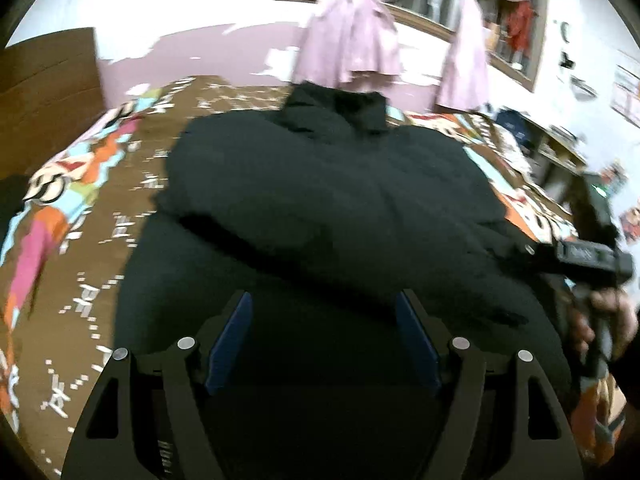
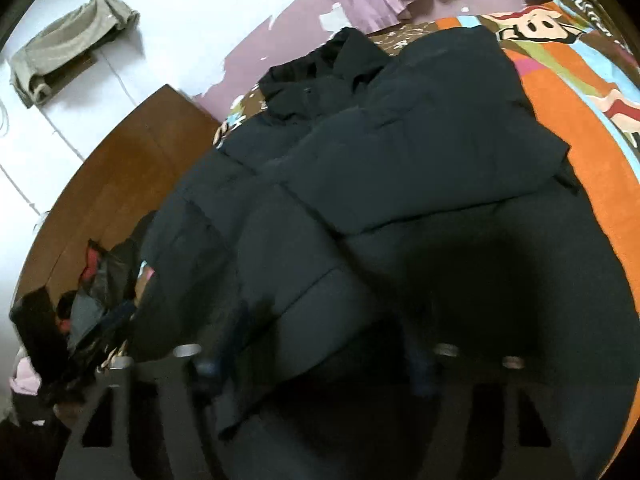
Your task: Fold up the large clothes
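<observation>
1. Left wrist view, far left: a brown wooden headboard stands at the head of the bed. The patterned bedspread, brown with cartoon figures in orange, pink and pale blue, covers the bed.
2. Centre: the black puffer jacket lies spread on the bedspread, collar toward the far wall. Its sleeves are folded inward across the body.
3. Foreground: the left tongs hover over the jacket's near hem. Their blue pads stand wide apart with nothing between them.
4. Background: lilac curtains hang by a window in the far wall.
5. Right edge: a hand holds the right tongs, seen from the side and blurred.
6. Right wrist view, upper left: a grey-beige garment hangs on the white wall.
7. Lower left: a heap of mixed clothes lies beside the headboard.
8. Centre: the same jacket fills the frame, one sleeve crossing its front.
9. Bottom: the right tongs are dark and motion-blurred against the jacket's hem. Whether they grip the fabric cannot be told.
</observation>
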Motion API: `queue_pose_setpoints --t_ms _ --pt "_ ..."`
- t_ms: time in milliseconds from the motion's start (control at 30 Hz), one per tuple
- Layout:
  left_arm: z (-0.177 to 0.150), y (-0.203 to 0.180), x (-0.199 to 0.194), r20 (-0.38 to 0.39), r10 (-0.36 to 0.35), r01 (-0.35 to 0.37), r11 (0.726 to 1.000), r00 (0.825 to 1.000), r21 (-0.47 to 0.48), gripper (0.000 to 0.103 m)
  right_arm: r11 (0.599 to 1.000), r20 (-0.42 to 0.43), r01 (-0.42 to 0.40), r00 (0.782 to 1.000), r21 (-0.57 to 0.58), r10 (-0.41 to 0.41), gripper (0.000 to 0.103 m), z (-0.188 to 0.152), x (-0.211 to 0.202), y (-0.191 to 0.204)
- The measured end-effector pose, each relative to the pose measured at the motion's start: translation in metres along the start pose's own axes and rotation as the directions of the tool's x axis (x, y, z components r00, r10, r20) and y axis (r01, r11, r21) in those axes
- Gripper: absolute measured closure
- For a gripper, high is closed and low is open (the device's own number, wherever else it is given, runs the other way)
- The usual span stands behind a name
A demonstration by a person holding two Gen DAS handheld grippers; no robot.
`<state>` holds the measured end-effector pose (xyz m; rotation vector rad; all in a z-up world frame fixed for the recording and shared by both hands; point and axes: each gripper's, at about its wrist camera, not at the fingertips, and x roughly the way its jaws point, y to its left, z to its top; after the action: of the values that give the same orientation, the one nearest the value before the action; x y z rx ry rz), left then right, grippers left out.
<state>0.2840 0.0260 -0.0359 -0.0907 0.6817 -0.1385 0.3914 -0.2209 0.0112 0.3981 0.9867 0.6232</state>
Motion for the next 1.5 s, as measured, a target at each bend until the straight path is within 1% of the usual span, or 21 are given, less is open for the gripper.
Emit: queue_pose_setpoints --t_ms 67,100,167,267,400,500,633,667,733,800,833,867,900,967,1000,1100,1167,1200,1267,1433,1500 --pt "0.002 0.010 -0.003 0.010 0.028 -0.028 0.999 1.000 -0.026 0.034 1.000 0.010 0.004 1.000 -0.010 -0.004 0.084 -0.001 -0.002 0.006" --pt "0.003 0.014 -0.003 0.013 0.039 -0.038 0.999 0.999 -0.039 0.034 1.000 0.020 0.005 1.000 -0.026 -0.004 0.095 0.004 -0.005 0.009" --pt "0.007 0.024 -0.003 0.015 0.067 -0.066 0.996 0.998 -0.061 0.034 0.999 0.049 0.009 0.999 -0.053 -0.007 0.097 0.017 -0.014 0.009" --pt "0.012 0.036 -0.004 0.023 0.092 -0.089 0.990 0.995 -0.107 0.034 0.992 0.131 0.065 0.990 -0.105 -0.051 0.098 0.043 -0.032 0.017" --pt "0.020 0.047 -0.006 0.032 0.115 -0.109 0.983 0.993 -0.147 0.034 0.967 0.223 0.192 0.963 -0.165 -0.153 0.098 0.076 -0.043 0.020" --pt "0.030 0.050 -0.001 0.027 0.128 -0.123 0.982 0.991 -0.145 0.034 0.948 0.241 0.265 0.946 -0.178 -0.219 0.098 0.098 -0.035 0.014" --pt "0.050 0.052 0.016 0.020 0.138 -0.134 0.982 0.990 -0.132 0.034 0.903 0.258 0.367 0.916 -0.224 -0.308 0.098 0.106 -0.013 0.007" --pt "0.056 0.052 0.023 0.018 0.135 -0.132 0.983 0.991 -0.129 0.034 0.896 0.256 0.384 0.910 -0.223 -0.327 0.095 0.106 -0.005 0.005" --pt "0.069 0.053 0.040 0.006 0.116 -0.114 0.985 0.993 -0.126 0.034 0.874 0.251 0.435 0.890 -0.215 -0.381 0.094 0.108 0.006 -0.002" --pt "0.085 0.050 0.062 -0.011 0.072 -0.073 0.993 0.997 -0.091 0.034 0.844 0.260 0.486 0.866 -0.228 -0.428 0.077 0.106 0.012 -0.003" --pt "0.092 0.046 0.073 -0.018 0.058 -0.059 0.996 0.998 -0.070 0.034 0.835 0.271 0.498 0.858 -0.233 -0.436 0.057 0.105 0.012 -0.003" --pt "0.096 0.044 0.081 -0.021 0.046 -0.047 0.997 0.999 -0.054 0.034 0.829 0.287 0.506 0.852 -0.239 -0.437 0.042 0.104 0.011 -0.002" --pt "0.100 0.042 0.089 -0.030 0.031 -0.032 0.999 0.999 -0.039 0.034 0.812 0.313 0.526 0.838 -0.253 -0.446 0.039 0.102 0.010 0.002" --pt "0.106 0.037 0.104 -0.052 0.016 -0.017 1.000 0.999 -0.021 0.034 0.788 0.333 0.541 0.831 -0.295 -0.446 0.039 0.100 0.011 0.007" --pt "0.106 0.035 0.110 -0.063 0.013 -0.014 1.000 0.998 -0.014 0.034 0.786 0.328 0.535 0.836 -0.312 -0.439 0.039 0.099 0.013 0.009" --pt "0.100 0.033 0.127 -0.094 0.024 -0.024 1.000 0.995 0.003 0.034 0.812 0.253 0.464 0.884 -0.355 -0.394 0.039 0.091 0.031 0.007" --pt "0.090 0.034 0.136 -0.115 0.033 -0.032 0.999 0.993 0.009 0.033 0.823 0.203 0.435 0.900 -0.365 -0.386 0.039 0.084 0.045 0.002" --pt "0.083 0.035 0.140 -0.124 0.031 -0.030 0.999 0.992 0.013 0.030 0.826 0.158 0.430 0.903 -0.364 -0.400 0.039 0.078 0.058 -0.004" --pt "0.078 0.035 0.143 -0.118 0.025 -0.022 0.999 0.993 0.027 0.027 0.827 0.115 0.432 0.900 -0.359 -0.421 0.037 0.072 0.073 -0.013" --pt "0.071 0.024 0.152 -0.125 0.089 -0.075 0.991 0.988 0.112 0.024 0.776 0.151 0.489 0.869 -0.399 -0.470 0.035 0.061 0.089 -0.011" --pt "0.068 0.023 0.159 -0.137 0.103 -0.086 0.988 0.985 0.125 0.024 0.762 0.162 0.503 0.861 -0.407 -0.482 0.035 0.058 0.094 -0.012"
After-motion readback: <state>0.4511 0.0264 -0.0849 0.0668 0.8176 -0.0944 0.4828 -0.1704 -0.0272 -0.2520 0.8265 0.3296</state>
